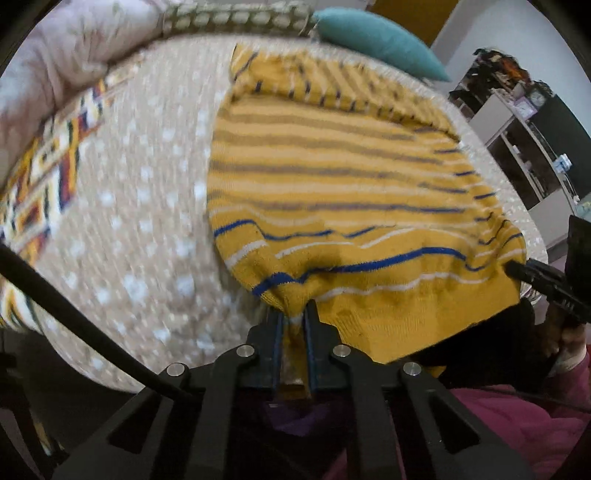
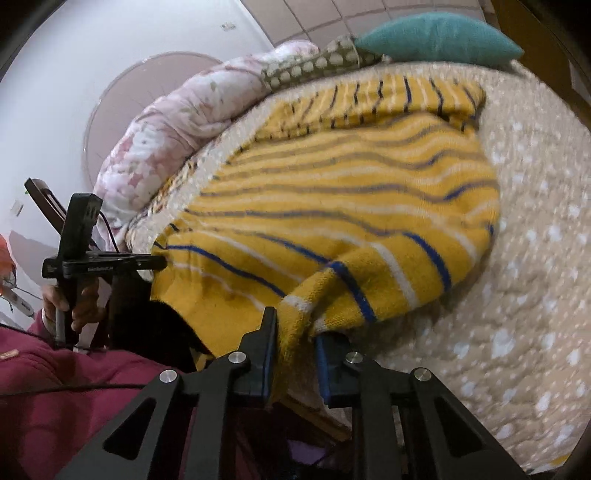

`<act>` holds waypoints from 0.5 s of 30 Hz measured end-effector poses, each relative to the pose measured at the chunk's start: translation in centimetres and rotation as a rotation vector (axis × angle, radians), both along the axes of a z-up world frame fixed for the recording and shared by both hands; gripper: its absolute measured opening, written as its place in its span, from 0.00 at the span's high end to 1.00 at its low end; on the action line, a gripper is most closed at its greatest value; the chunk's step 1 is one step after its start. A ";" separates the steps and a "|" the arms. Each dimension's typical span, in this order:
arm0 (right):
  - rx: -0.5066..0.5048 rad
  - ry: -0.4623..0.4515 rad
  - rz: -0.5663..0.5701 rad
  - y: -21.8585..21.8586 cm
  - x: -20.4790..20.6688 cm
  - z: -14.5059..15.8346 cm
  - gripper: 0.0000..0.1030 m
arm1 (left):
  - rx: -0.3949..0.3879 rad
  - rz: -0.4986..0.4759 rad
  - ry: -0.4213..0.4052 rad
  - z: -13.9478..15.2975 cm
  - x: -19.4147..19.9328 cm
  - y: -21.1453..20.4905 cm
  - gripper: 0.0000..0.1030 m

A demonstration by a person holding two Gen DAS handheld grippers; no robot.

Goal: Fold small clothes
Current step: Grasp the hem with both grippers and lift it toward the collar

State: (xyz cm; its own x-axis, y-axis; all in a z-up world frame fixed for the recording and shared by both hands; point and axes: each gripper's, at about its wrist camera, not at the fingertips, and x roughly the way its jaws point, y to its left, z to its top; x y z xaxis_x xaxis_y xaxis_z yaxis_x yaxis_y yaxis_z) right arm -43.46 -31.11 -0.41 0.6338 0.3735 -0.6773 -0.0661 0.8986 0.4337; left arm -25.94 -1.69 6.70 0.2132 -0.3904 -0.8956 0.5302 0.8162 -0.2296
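A mustard-yellow knit sweater (image 1: 332,177) with blue, white and grey stripes lies spread on a beige dotted bedspread (image 1: 147,206). My left gripper (image 1: 295,314) is shut on the sweater's near left hem corner. My right gripper (image 2: 295,325) is shut on the near right hem corner of the sweater (image 2: 351,206), with fabric bunched between its fingers. The right gripper also shows at the right edge of the left wrist view (image 1: 517,267), and the left gripper at the left of the right wrist view (image 2: 159,262). The far sleeve is folded across the top.
A teal cushion (image 1: 380,40) and a dotted pillow (image 1: 236,18) lie at the head of the bed. A pink floral quilt (image 2: 177,110) is piled at the bed's far left side. A patterned blanket (image 1: 48,166) lies left. Shelves (image 1: 524,122) stand beyond the bed's right edge.
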 end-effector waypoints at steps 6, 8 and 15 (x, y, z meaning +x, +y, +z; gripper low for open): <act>-0.014 -0.132 -0.077 -1.2 0.3 3.6 0.80 | -0.085 0.023 -0.063 3.7 2.3 -0.4 0.90; -0.034 -0.163 -0.084 -1.6 1.1 4.5 0.80 | -0.112 0.034 -0.090 4.7 3.8 -0.7 0.91; -0.115 -0.267 -0.184 -4.4 6.2 8.4 0.81 | -0.153 0.068 -0.183 7.2 10.0 -4.1 0.92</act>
State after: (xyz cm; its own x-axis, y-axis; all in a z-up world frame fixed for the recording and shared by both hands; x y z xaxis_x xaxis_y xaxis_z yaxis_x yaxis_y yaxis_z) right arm -37.21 -35.55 7.98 0.8442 0.1676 -0.5091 0.0038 0.9480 0.3184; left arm -15.96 -5.79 13.93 0.3970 -0.4974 -0.7714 0.5189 0.8148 -0.2585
